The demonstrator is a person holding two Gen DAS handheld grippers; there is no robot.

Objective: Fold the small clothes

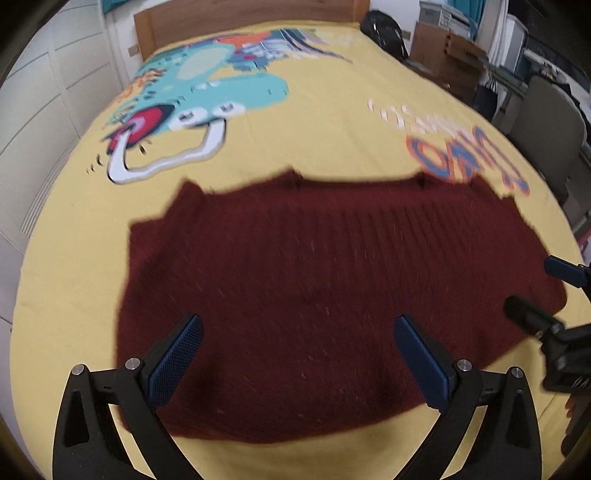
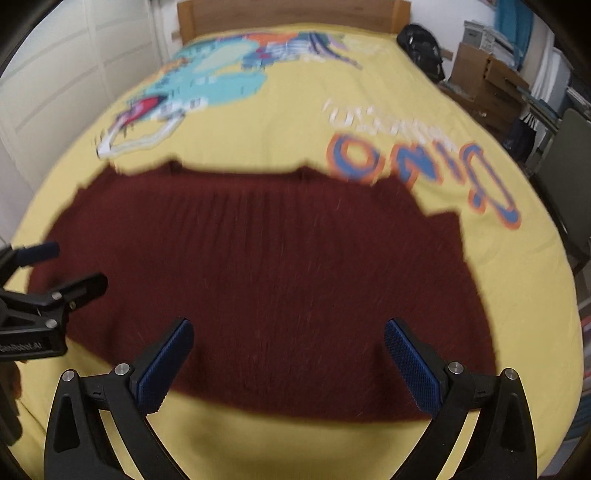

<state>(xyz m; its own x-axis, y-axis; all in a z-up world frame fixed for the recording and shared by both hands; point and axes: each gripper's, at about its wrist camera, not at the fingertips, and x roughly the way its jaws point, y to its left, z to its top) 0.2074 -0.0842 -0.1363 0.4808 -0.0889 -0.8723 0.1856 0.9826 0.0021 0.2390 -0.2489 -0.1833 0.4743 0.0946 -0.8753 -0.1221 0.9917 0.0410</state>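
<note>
1. Presently, a dark red knit garment [image 1: 332, 288] lies spread flat on a yellow bedspread [image 1: 332, 122], filling the middle and lower half of both views. Its upper edge shows two small notched corners; ribbing runs through its centre.
2. Left gripper [image 1: 297, 354]: jaws stand wide, blue pads well apart at the bottom of the left wrist view, nothing between them. They hang over the garment's lower part; contact with the cloth cannot be told, the picture being blurred.
3. Right gripper [image 2: 288, 358]: jaws likewise wide and empty, at the bottom of the right wrist view, over the garment's lower edge.
4. Each gripper shows in the other's view: the right one at the right edge of the left view, the left one at the left edge of the right view, both over the garment's side margins.
5. Bedspread print: a teal cartoon figure [image 1: 221, 92] at upper left, orange-and-blue lettering [image 2: 424, 166] at upper right.
6. Surroundings: wooden headboard [image 2: 295, 14] at top, cardboard boxes [image 2: 484, 77] at upper right, white panelled doors [image 1: 44, 110] at left.
</note>
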